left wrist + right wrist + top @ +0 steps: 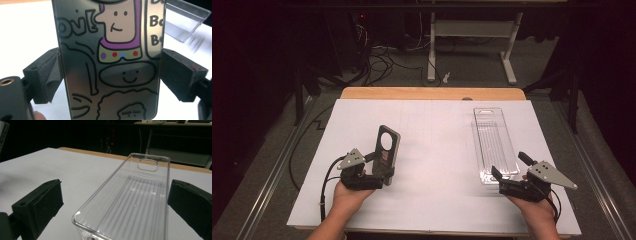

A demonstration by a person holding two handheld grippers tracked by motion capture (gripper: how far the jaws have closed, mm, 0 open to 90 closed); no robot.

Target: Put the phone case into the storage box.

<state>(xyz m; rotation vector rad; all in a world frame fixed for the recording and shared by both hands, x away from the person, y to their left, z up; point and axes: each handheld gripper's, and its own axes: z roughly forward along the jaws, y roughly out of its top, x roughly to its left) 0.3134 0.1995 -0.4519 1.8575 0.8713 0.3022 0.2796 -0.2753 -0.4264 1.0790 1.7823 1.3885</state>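
My left gripper point(384, 172) is shut on a phone case point(387, 148), which it holds upright above the white table at the left. In the left gripper view the phone case point(110, 60) is silvery with cartoon drawings, and both black pads point(53, 75) press its edges. A clear plastic package tray point(494, 142) lies flat on the table at the right. My right gripper point(512, 167) is open at the tray's near end. In the right gripper view the clear tray point(130, 202) runs away between the two spread jaws without touching either.
A white sheet point(432, 125) covers the wooden table point(432, 93). Dark floor, cables point(377, 62) and a white table frame point(472, 40) lie beyond the far edge. Metal rails run along both sides.
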